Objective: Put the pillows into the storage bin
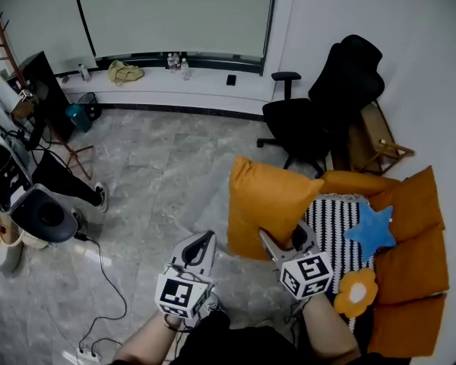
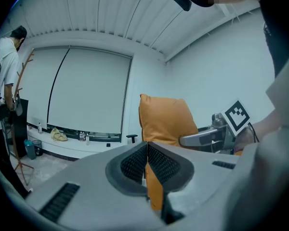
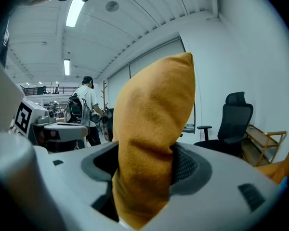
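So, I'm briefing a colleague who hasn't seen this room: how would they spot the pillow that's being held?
Find the orange sofa against the right wall. Just left of it, over the grey floor, one plain orange pillow stands upright, pinched between the jaws of the right gripper. Its neighbours all lie on the sofa; this is the only one off it.

Office room, swivel chair (image 1: 319, 105), roller blind (image 1: 175, 14)

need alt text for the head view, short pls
Seen from above, the right gripper clamps an orange pillow and holds it upright over the grey floor, with the left gripper shut beside it. To the right is an orange sofa with a blue star cushion and a flower cushion; a black office chair stands behind.
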Tool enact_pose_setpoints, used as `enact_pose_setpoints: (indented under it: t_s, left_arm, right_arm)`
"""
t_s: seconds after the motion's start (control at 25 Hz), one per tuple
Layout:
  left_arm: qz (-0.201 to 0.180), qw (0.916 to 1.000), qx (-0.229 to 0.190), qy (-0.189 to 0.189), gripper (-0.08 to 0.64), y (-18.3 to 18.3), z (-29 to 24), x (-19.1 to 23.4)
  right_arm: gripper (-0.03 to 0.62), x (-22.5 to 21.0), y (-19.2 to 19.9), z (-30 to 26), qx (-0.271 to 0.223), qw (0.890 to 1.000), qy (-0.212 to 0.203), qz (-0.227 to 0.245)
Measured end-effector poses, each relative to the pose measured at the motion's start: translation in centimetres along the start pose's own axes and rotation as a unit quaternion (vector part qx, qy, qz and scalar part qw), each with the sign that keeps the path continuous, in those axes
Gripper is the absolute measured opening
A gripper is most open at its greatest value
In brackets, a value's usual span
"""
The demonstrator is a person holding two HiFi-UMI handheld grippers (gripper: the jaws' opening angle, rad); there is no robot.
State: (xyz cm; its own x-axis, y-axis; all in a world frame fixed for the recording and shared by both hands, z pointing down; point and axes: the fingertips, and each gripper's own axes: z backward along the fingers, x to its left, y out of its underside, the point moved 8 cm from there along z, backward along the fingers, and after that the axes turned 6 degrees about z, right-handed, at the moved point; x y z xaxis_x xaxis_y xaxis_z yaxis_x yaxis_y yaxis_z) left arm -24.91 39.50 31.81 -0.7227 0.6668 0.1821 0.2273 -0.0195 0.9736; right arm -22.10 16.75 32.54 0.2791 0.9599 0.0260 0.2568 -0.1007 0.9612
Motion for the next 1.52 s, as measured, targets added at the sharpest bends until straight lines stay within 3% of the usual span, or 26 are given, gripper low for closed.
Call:
enact_pose_setpoints:
  t_s: [0.32,0.68,1.16,1.52]
  left_arm:
    - [0.032,0.9994,0.014,-0.008,0.006,1.7,-0.4,5.5]
    - [0.057,0.9965,0.046,-0.04,0.008,5.1,-4.0,7.8]
    - [0.072,0.9886,0.098,-0.089,0.008,12.7,-15.1,9.7]
    - [0.125,0.975,0.139,-0.121,0.008,22.5,-17.5,12.9]
  right_arm:
    - [0.311,2.0,1.0,-6.5,0.035,0.999,-0.016,0.01]
    - [0.311,0.1,4.8,-13.5,0.067,0.996,-0.059,-0.003]
    - [0.312,-6.7,16.3,-25.0,0.135,0.981,-0.134,-0.045]
    - [0.313,-5.8,27.5,-32.2,0.203,0.962,-0.177,-0.048]
